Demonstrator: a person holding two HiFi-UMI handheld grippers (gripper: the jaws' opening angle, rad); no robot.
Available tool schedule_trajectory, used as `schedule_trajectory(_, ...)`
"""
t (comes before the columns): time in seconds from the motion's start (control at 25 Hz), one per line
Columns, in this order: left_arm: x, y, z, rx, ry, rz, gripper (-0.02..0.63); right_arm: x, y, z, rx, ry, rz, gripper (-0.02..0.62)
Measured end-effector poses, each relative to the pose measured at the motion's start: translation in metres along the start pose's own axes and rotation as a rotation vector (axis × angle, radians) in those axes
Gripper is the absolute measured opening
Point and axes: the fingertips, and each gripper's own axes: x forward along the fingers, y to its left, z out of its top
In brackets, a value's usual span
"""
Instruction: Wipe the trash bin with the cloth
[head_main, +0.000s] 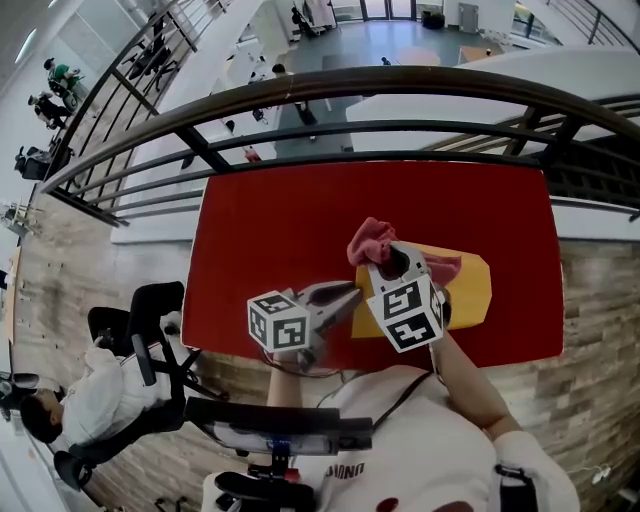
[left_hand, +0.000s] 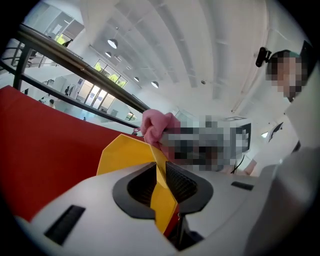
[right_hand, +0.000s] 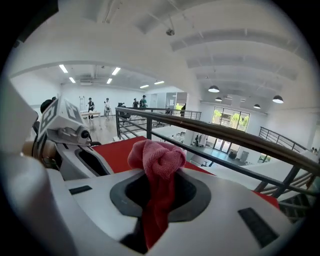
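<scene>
Trash bin (head_main: 470, 290), yellow, lying on the red table (head_main: 270, 215), gripped at its left edge.
The bin's thin wall is pinched between the left gripper's (left_hand: 160, 182) jaws. The pink cloth (right_hand: 157, 160) is clamped in the right gripper (right_hand: 159, 192), bunched just over the bin's left end. A railing (head_main: 330, 85) is seen beyond the bin.

I see the yellow plastic trash bin (head_main: 472, 292) lying on the red counter (head_main: 250, 230) before the dark metal railing (head_main: 300, 92), its left edge between my left tongs (head_main: 350, 297), with the pink cloth (head_main: 370, 240) in my right tongs (head_main: 393, 258) above it.
</scene>
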Motion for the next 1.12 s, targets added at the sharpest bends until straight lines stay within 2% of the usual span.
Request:
schedule_trajectory(0.2,-0.001,-0.002,-0.009,-0.029,-0.015,-0.017,0.057,-0.001,-0.005,-0.019,0.005,0.055,-0.022,0.061)
schedule_trajectory(0.32,-0.002,-0.004,-0.013,-0.040,-0.001,-0.031,0.055,-0.013,-0.025,-0.039,0.038,0.087,-0.072,0.061)
schedule_trajectory(0.56,-0.006,-0.011,-0.021,-0.026,0.034,-0.044,0.055,-0.059,-0.087,-0.100,0.143,0.163,-0.263,0.061)
schedule_trajectory(0.76,-0.008,-0.011,-0.018,-0.038,-0.005,-0.047,0.055,-0.096,-0.133,-0.148,0.222,0.215,-0.418,0.061)
schedule_trajectory(0.92,-0.005,0.000,0.000,-0.070,-0.028,-0.055,0.061,-0.104,-0.142,-0.159,0.248,0.197,-0.449,0.061)
schedule_trajectory(1.0,-0.003,0.008,0.012,-0.108,-0.038,-0.078,0.092,-0.104,-0.139,-0.157,0.236,0.186,-0.455,0.061)
schedule_trajectory(1.12,0.009,0.018,0.023,-0.147,0.008,-0.123,0.115,-0.102,-0.136,-0.156,0.212,0.188,-0.468,0.061)
